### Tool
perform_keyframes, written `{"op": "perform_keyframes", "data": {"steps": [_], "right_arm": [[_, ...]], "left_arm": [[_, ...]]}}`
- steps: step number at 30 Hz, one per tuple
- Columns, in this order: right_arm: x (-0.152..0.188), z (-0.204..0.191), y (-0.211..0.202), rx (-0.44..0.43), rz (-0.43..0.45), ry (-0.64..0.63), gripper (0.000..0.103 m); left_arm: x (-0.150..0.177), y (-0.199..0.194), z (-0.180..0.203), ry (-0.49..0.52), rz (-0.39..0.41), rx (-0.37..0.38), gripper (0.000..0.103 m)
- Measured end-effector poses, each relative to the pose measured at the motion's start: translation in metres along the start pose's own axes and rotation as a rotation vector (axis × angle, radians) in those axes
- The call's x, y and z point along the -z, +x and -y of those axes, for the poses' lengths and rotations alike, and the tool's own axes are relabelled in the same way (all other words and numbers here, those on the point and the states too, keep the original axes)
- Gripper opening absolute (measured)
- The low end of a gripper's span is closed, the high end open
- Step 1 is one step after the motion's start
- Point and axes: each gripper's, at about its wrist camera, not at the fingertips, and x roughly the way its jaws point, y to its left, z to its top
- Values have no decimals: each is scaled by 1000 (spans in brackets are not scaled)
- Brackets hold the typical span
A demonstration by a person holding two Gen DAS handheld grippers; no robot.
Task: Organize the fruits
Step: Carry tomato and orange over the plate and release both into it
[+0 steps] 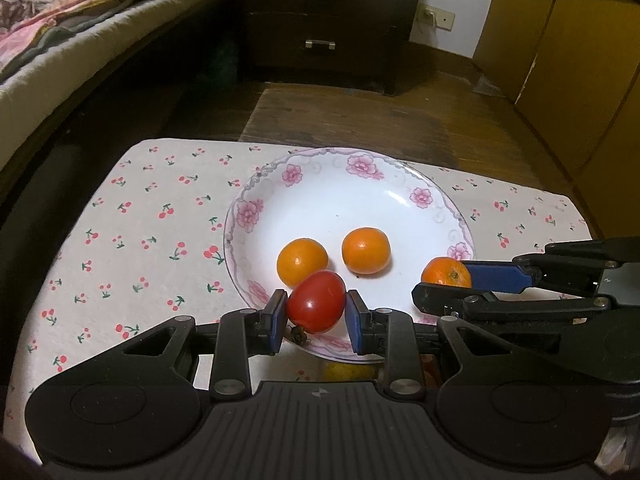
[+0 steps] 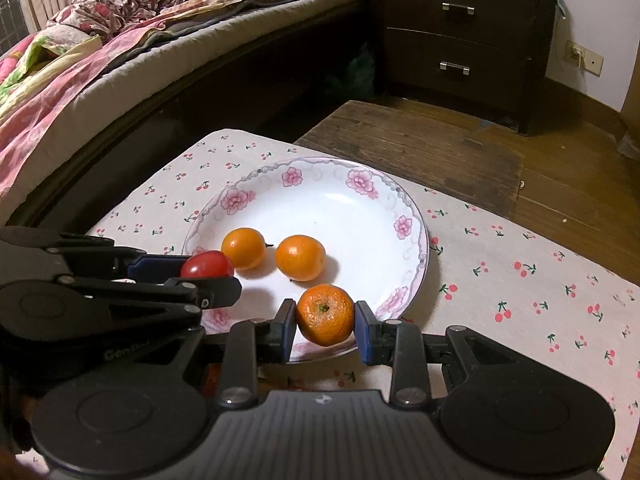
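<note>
A white plate with pink flowers (image 1: 360, 168) (image 2: 320, 172) sits on the cherry-print cloth (image 1: 140, 220) (image 2: 540, 280). Two small oranges (image 1: 302, 261) (image 1: 366, 250) lie in the plate, also seen in the right wrist view (image 2: 244, 248) (image 2: 300, 258). My left gripper (image 1: 316, 314) (image 2: 204, 276) is shut on a red tomato (image 1: 316, 300) (image 2: 207, 265) over the plate's near rim. My right gripper (image 2: 325, 326) (image 1: 444, 284) is shut on a third orange (image 2: 326, 314) (image 1: 446, 273) over the plate's near right rim.
The cloth covers a low wooden table (image 1: 360, 116) (image 2: 420, 140). A bed with bedding (image 1: 80, 20) (image 2: 120, 40) stands at the left. A dark nightstand with two drawers (image 1: 324, 16) (image 2: 456, 36) stands behind. A yellowish fruit (image 1: 344, 372) shows under my left gripper.
</note>
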Motion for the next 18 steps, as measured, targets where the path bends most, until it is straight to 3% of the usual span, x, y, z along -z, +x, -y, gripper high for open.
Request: {"op": "perform_keyframes", "data": {"steps": [7, 18], "right_arm": [[0, 0, 0, 3, 4, -5, 36], [-2, 0, -6, 9, 23, 2, 36]], "left_arm": [[-1, 0, -1, -7, 0, -3, 39], [-3, -5, -3, -21, 16, -19, 50]]}}
